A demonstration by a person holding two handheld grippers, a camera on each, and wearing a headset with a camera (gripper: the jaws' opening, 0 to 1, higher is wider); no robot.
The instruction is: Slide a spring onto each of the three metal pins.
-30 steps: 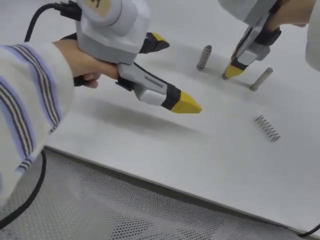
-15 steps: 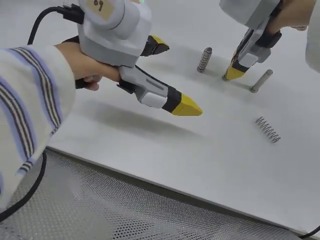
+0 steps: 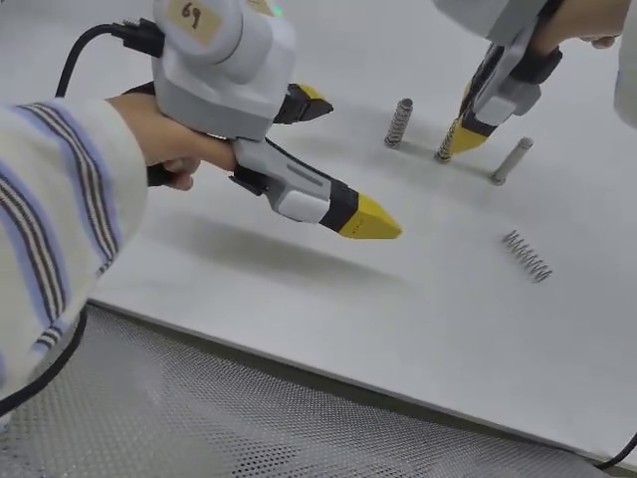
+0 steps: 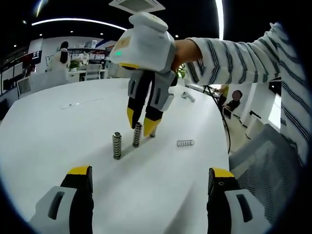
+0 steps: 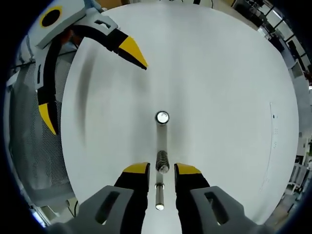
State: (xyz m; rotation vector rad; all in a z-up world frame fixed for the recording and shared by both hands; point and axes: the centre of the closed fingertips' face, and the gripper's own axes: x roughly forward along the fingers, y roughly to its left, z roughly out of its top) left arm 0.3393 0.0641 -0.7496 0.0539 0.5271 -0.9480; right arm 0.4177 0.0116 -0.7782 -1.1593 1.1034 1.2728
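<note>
Lifting right tongs (image 5: 162, 166) straight up off seated spring (image 4: 137, 135), barely parted, gripping nothing; left tongs (image 4: 149, 171) wide, empty; next spring (image 3: 527, 256) at 5 o'clock

Head view: sprung pin (image 3: 399, 122) stands on table (image 3: 299, 299), upper centre; bare pin (image 3: 512, 159) stands to its right; loose spring (image 3: 527, 255) lies below bare pin, apart. Left gripper view: middle pin (image 4: 137, 135) stands between them.

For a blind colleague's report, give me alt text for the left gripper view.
The right gripper points down, jaws straddling the spring-covered middle pin. Another sprung pin stands beside it, a loose spring lies nearby; the left gripper is open.
</note>
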